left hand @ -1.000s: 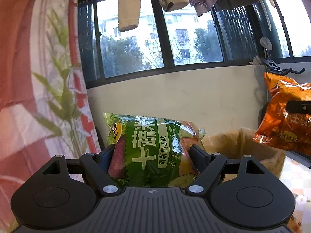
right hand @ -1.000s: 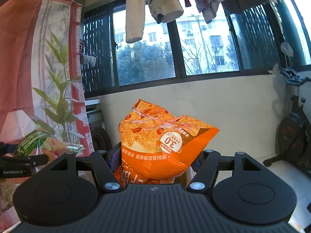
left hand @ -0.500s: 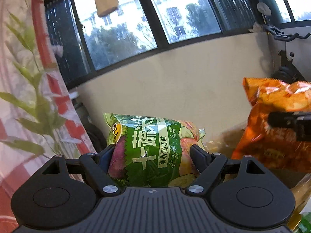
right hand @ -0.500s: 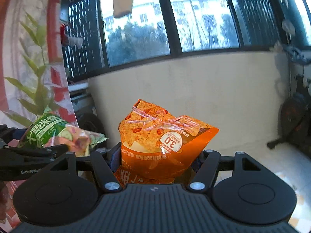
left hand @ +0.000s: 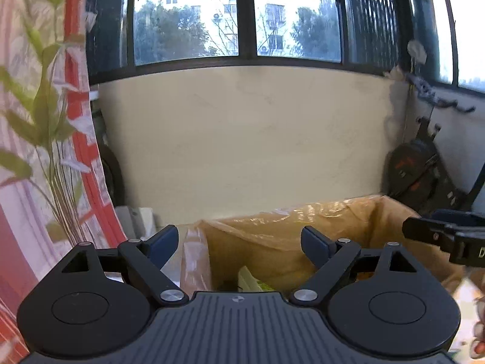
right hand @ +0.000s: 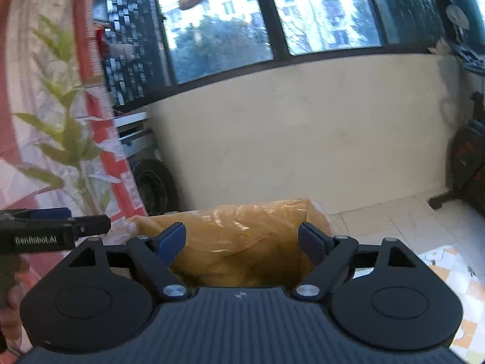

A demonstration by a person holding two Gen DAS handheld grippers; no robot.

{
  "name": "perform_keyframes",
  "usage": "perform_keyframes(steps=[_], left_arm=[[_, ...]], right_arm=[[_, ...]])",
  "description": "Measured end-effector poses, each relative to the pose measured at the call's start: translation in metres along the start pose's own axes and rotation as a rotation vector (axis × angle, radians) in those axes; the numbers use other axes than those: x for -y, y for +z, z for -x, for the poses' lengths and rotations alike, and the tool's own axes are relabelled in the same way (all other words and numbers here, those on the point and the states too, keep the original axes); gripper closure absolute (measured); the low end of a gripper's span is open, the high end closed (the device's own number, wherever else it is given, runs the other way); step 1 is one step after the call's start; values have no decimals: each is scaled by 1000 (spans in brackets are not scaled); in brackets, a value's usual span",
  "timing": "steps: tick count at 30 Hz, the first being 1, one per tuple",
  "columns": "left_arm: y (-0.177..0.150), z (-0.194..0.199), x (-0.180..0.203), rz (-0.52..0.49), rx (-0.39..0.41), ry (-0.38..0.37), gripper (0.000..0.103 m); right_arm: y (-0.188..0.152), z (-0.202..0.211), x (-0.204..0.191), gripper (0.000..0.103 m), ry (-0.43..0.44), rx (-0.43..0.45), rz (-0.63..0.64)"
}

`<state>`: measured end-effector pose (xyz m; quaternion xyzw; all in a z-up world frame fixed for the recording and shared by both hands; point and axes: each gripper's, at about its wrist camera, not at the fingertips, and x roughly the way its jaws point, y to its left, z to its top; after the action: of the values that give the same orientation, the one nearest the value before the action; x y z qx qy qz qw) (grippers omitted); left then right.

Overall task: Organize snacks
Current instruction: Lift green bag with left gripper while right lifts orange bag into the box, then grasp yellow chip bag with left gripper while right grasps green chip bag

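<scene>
Here, both the left claw and right claw gape empty over a plastic-lined box by the window wall.

Both tongs hang spread over the open box; curtain crowds the left, wall behind.

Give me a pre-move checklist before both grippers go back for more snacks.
1. Left gripper open, nothing between fingers: ok.
2. Right gripper open, nothing between fingers: ok.
3. Cardboard box below both grippers, mouth open: ok.
4. Snack bags settled inside the box: cannot tell; only a green-white sliver shows in the left wrist view, and neither bag is recognisable.
5. Clearance between grippers: ok; they sit side by side with a gap.
6. Remaining snacks to pick: cannot tell, none in view.
</scene>
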<state>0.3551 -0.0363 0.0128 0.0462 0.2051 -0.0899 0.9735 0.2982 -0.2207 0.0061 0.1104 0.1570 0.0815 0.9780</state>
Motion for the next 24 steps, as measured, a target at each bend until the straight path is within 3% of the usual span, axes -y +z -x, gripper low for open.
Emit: perform_keyframes(steps=[5,13,18,24], left_arm=[[-21,38,-28,96,17,-44,13],[-70,79,-48,203,10,-30,10],[-107,78,-48,248,-61,-46,10],[-142,68,-42,281,-164,-60,11]], right_arm=[[-12,34,-4,17,58,36,71],[-55,78,-2,9,123,53,125],[-87,82,1,9,74,0,125],[-121,73,-10,9,55,-115,298]])
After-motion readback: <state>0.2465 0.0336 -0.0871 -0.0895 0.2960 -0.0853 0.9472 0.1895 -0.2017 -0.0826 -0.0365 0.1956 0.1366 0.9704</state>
